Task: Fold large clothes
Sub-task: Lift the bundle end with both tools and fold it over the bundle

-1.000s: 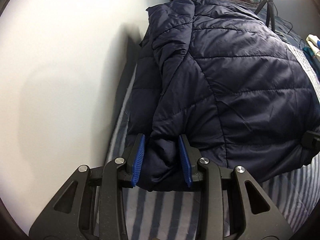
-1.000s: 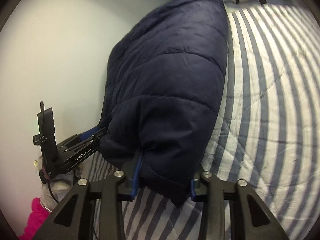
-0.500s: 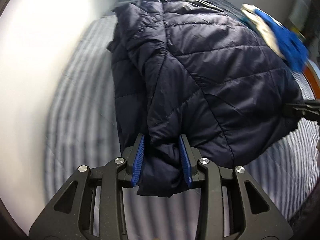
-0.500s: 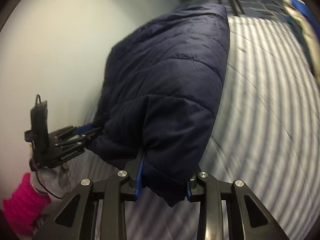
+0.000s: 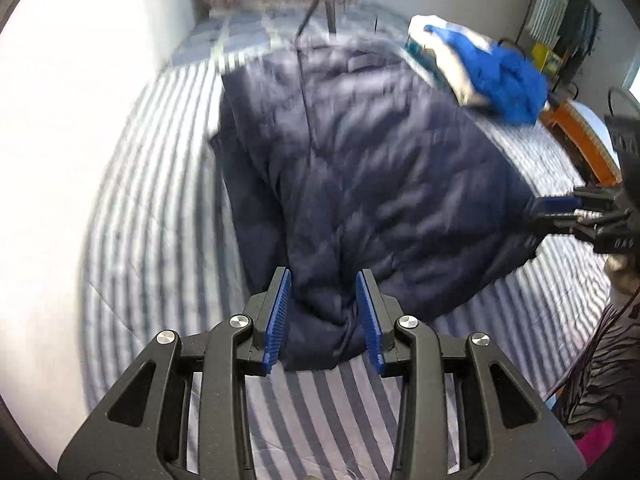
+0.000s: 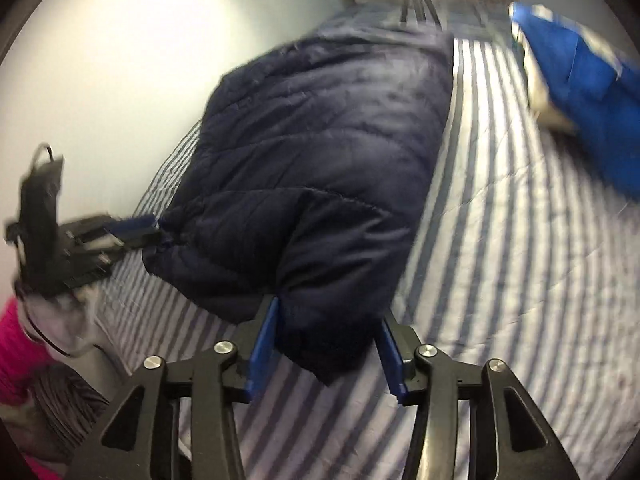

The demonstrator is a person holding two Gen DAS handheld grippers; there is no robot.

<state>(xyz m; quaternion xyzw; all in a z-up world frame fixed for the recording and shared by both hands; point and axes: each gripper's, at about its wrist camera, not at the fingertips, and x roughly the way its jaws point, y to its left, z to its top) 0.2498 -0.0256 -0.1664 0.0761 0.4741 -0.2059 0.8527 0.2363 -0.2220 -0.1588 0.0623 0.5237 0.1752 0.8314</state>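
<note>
The left gripper (image 5: 324, 316) is clamped on a bunched corner of the navy jacket (image 5: 376, 184), its blue pads pressed into the fabric on both sides. The right gripper (image 6: 326, 346) has just been opening its jaws: the jacket's other corner sits between the pads, with a gap showing by the right-hand pad, so it is no longer squeezed. From both grippers the jacket stretches away over the striped sheet (image 6: 500, 240) (the padding is blurred by motion). Beyond the jacket and off to the right of the right gripper lies a blue and white garment (image 6: 592, 92). A tripod (image 5: 320, 8) stands at the far end, past the jacket. A pink sleeve (image 6: 16, 352) shows behind the left gripper.
</note>
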